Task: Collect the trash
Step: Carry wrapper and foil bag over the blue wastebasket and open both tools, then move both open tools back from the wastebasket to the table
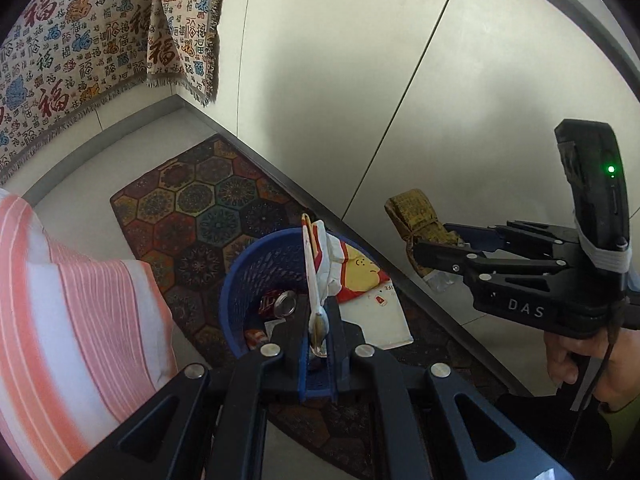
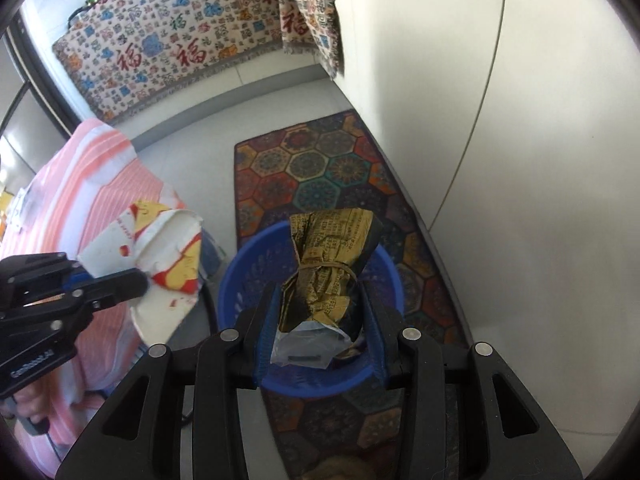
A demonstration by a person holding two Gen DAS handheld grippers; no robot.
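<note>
My left gripper [image 1: 318,324] is shut on a crushed white, red and yellow paper cup [image 1: 360,280] and holds it over the rim of a blue plastic basket [image 1: 256,272]. The cup also shows in the right wrist view [image 2: 160,268]. My right gripper [image 2: 320,292] is shut on a gold printed wrapper bundle [image 2: 332,260] tied with a band, with a clear plastic end, held above the blue basket [image 2: 248,272]. In the left wrist view the right gripper [image 1: 444,248] holds the gold bundle [image 1: 416,216] to the right of the basket. A can and wrappers [image 1: 276,308] lie inside the basket.
The basket stands on a hexagon-patterned rug [image 2: 320,168] beside a white wall [image 2: 500,120]. A pink striped cloth [image 1: 80,300] covers a surface at left. A patterned blanket [image 2: 180,40] hangs at the back. Grey floor [image 2: 200,160] lies between.
</note>
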